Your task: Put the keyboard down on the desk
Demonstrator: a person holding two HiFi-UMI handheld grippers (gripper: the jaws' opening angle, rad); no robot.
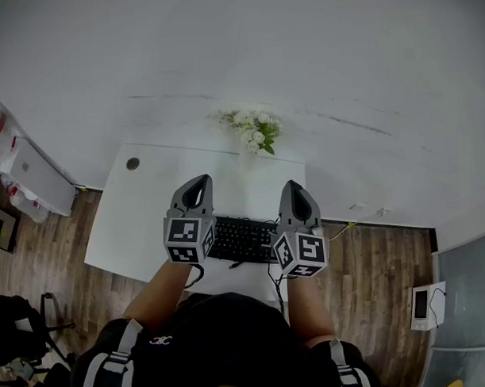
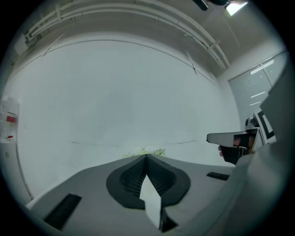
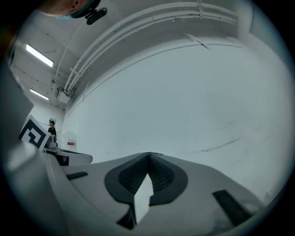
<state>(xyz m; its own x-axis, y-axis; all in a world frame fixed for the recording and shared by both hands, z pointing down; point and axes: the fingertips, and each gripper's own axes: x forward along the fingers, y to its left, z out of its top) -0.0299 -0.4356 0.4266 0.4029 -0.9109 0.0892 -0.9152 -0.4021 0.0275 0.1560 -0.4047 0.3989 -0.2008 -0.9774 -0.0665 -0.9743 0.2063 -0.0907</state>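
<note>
White rectangular desk point(image 1: 140, 224) against a white wall: the flat black keyboard point(image 1: 242, 238) lies at its 6 o'clock edge, apparently set down, so my grey left gripper point(image 1: 198, 182) and grey right gripper point(image 1: 297, 187), at the keyboard's 9 and 3 o'clock ends, hold nothing, jaws pressed together.

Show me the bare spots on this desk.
Bare: the left half of the desk, from hole to keyboard; also the strip between flowers and keyboard. Crowded: the near edge, with keyboard, left hand-held gripper and right hand-held gripper.
</note>
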